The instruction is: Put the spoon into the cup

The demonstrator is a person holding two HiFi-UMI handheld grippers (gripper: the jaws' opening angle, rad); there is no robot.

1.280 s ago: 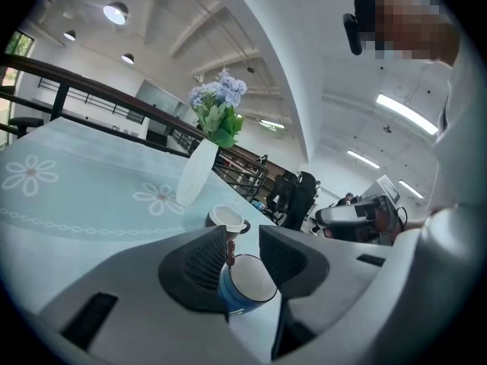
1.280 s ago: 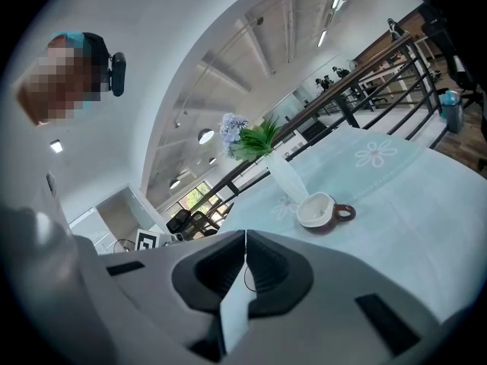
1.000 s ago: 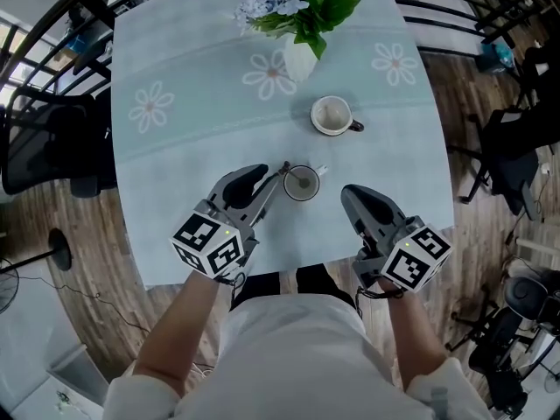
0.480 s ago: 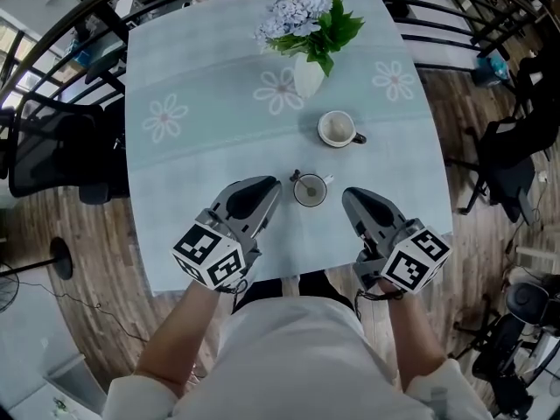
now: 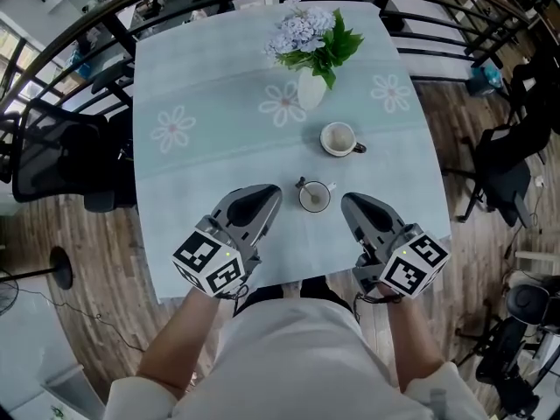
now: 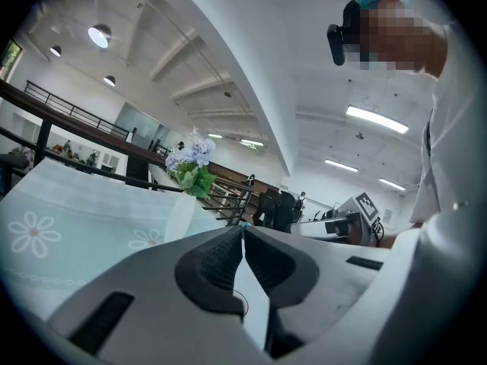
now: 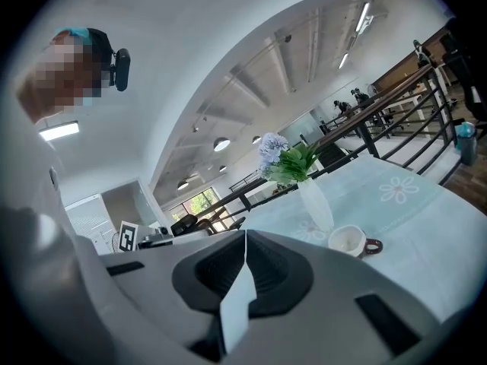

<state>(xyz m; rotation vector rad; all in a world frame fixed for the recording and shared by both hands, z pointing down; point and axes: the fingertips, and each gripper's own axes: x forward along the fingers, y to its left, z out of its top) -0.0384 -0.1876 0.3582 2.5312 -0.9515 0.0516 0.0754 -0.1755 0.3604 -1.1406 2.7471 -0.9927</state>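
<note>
A small white cup (image 5: 315, 197) stands on the pale blue tablecloth (image 5: 201, 173) near the front edge. The spoon (image 5: 303, 185) rests in it, with its handle sticking out to the upper left. My left gripper (image 5: 273, 192) hangs just left of the cup and apart from it. Its jaws are closing, and in the left gripper view (image 6: 242, 228) the tips meet with nothing between them. To the right of the cup, my right gripper (image 5: 347, 201) is shut and empty, its tips together in the right gripper view (image 7: 245, 234).
A second white cup with a dark handle (image 5: 339, 138) (image 7: 348, 239) stands farther back. Behind it is a white vase of blue flowers (image 5: 311, 86) (image 7: 314, 202). Black chairs (image 5: 52, 156) and railings surround the table.
The left gripper's jaws have gone from open beside the spoon handle to closed. Both grippers have lifted and drawn back from the small cup. The spoon stays in the cup.
</note>
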